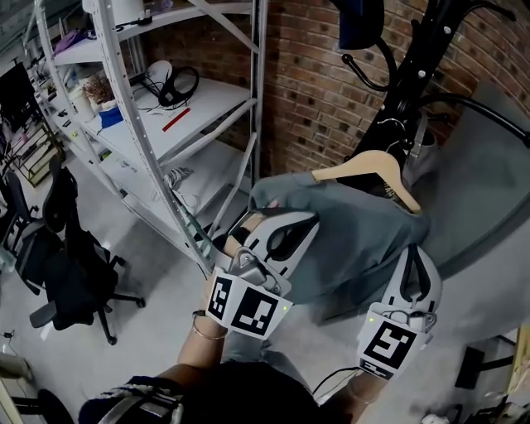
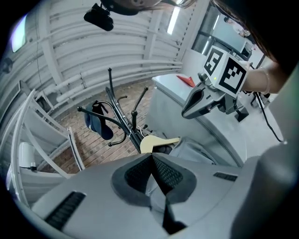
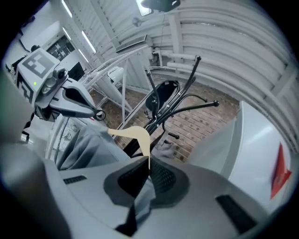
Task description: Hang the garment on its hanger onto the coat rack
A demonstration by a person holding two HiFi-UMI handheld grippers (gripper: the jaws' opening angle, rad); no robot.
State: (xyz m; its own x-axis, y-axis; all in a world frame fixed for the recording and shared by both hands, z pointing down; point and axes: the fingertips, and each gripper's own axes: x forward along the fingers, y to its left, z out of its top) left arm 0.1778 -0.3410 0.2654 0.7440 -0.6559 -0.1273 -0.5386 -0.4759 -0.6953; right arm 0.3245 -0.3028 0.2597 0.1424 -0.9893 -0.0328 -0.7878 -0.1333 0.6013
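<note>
A grey-green garment (image 1: pixel 356 240) hangs on a pale wooden hanger (image 1: pixel 373 170), held up in front of the black coat rack (image 1: pixel 414 74). My left gripper (image 1: pixel 279 219) is shut on the cloth at the garment's left shoulder, and grey fabric shows between its pads (image 2: pixel 152 163). My right gripper (image 1: pixel 414 247) is shut on the cloth at the right shoulder, where the hanger's (image 3: pixel 135 135) end runs down to the closed jaws. The rack's (image 2: pixel 119 112) curved arms rise beyond the hanger (image 2: pixel 156 142). A dark blue cap (image 1: pixel 360 21) hangs on one arm.
White metal shelving (image 1: pixel 166 108) with headphones (image 1: pixel 178 83) stands at the left, close to the garment. A brick wall (image 1: pixel 306 74) is behind the rack. A black office chair (image 1: pixel 70 265) sits on the floor at left. A large grey curved panel (image 1: pixel 489 190) is at right.
</note>
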